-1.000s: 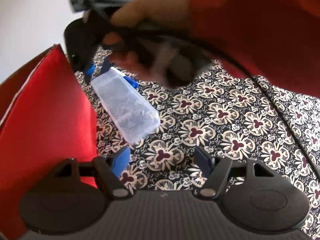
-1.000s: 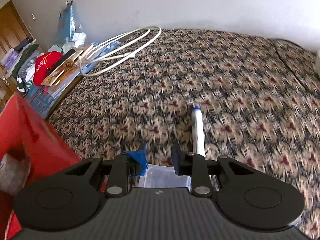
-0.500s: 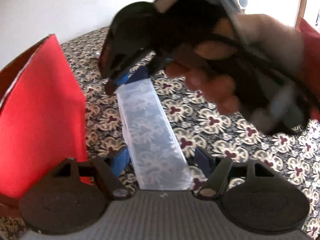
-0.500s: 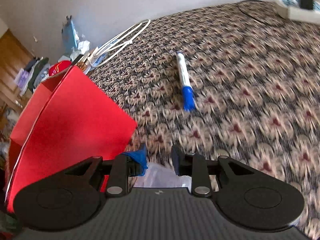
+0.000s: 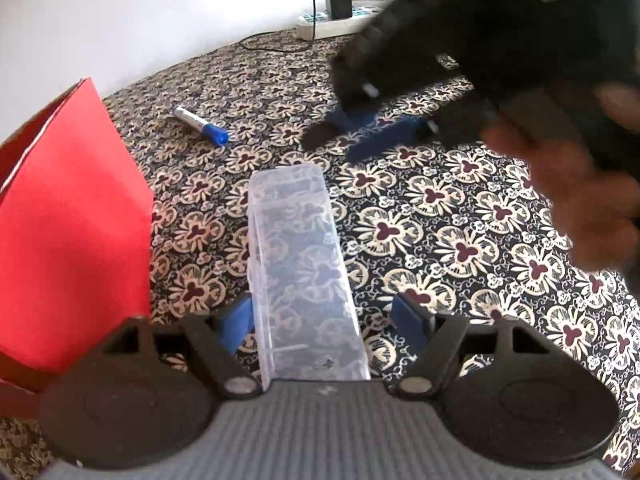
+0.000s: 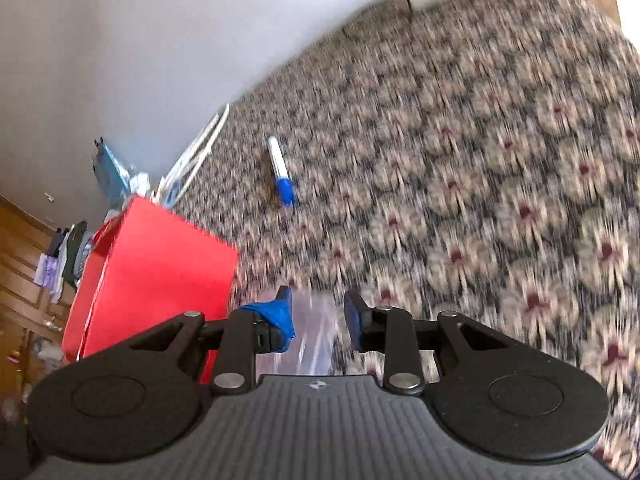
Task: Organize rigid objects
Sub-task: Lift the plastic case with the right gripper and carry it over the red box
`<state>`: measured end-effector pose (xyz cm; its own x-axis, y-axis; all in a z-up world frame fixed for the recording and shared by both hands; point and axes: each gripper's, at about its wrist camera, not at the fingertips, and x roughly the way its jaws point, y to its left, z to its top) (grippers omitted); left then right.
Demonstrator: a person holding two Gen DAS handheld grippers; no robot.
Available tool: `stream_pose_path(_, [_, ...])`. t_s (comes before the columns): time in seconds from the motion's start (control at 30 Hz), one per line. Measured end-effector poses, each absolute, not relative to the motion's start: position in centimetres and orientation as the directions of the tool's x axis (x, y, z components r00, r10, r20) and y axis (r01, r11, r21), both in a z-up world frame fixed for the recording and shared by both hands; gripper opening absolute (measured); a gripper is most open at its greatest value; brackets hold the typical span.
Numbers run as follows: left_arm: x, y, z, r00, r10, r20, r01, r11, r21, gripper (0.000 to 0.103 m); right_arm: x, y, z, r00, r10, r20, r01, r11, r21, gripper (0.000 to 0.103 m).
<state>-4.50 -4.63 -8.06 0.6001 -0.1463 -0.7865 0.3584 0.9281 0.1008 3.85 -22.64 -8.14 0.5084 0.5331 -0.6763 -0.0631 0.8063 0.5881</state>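
Clear box passed from right tongs to the left side, not yet gripped.

At the left edge stands the red box [image 5: 76,220] on the patterned bedspread [image 5: 460,232]. Just beside it the clear plastic case [image 5: 300,272], which a second ago hung from the right tongs, now lies lengthwise between the fingers of the left tongs [image 5: 324,320]; these are opening, the left pad about touching it, the right one clear, so it is released. Beyond lies the blue-capped marker [image 5: 202,127]. On the right, the right tongs [image 6: 318,316] have let go and swung away, jaws opening, nothing pressed between them. Judged from this, the case awaits a fresh grip before going into the red box.
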Motion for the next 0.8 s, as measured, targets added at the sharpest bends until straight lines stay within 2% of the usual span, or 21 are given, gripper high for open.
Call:
stream_pose_path(0.23, [-2.9,-4.9,-8.2,0.604,-0.146,-0.783,0.373,0.92,0.116,0.08,3.2,-21.9,-9.9,0.443,0.605,-0.662,-0.049,0.753,0.656,0.013])
stream_pose_path(0.5, [-1.2,-4.1,-9.1,0.605,-0.171,-0.777,0.373,0.924,0.086,0.081,3.1,-20.7,-11.1,0.444,0.647,-0.62,-0.035,0.703,0.71,0.014])
stream_pose_path(0.67, [-1.4,-3.3,-8.9,0.603,-0.183,-0.776,0.354,0.934,0.054,0.068,2.0,-20.4,-11.3,0.441,0.657,-0.611,-0.049,0.698,0.715,0.015])
stream_pose_path(0.73, [-2.0,-3.2,-8.6,0.603,-0.184,-0.777,0.35,0.935,0.051,0.048,1.5,-20.5,-11.4,0.436,0.662,-0.61,-0.045,0.693,0.72,0.015])
stream_pose_path(0.8, [-2.3,-3.2,-8.4,0.595,-0.181,-0.783,0.347,0.937,0.048,0.048,1.1,-20.5,-11.5,0.426,0.667,-0.611,-0.046,0.69,0.722,0.015])
